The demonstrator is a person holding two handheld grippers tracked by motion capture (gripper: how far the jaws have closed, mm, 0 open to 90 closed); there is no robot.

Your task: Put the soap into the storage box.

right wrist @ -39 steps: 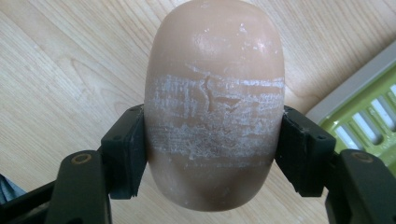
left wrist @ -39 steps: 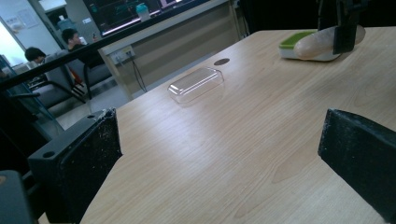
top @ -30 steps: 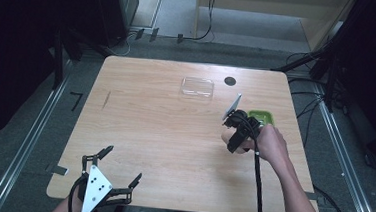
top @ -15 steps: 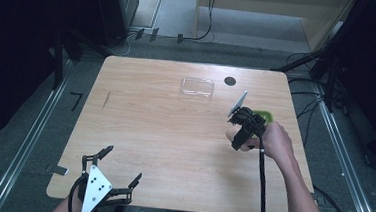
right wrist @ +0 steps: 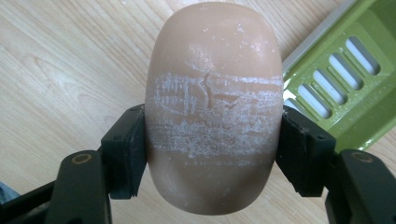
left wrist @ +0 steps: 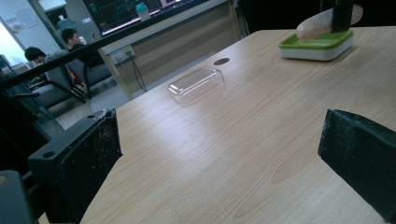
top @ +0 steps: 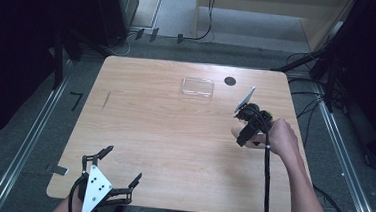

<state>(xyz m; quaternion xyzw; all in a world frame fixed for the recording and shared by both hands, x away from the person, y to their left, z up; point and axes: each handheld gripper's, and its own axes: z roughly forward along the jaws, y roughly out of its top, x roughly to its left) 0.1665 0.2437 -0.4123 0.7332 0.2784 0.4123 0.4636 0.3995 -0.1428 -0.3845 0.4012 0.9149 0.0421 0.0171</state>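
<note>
Beige soap [right wrist: 212, 107] sits clamped between the right tool's [right wrist: 212, 149] closed-in jaws, above the table [right wrist: 56, 60].

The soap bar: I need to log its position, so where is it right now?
The soap bar is clamped between the right gripper's jaws, held above the wooden table near its right edge, just beside the green soap dish.

A lab or office workroom, wooden surface [top: 174, 135] framed by metal floor rails [top: 28, 140], cables [top: 207, 17] trailing over grey floor, wall monitors [left wrist: 126, 11], seated people [left wrist: 70, 39] on office chairs [left wrist: 56, 91] behind.
</note>
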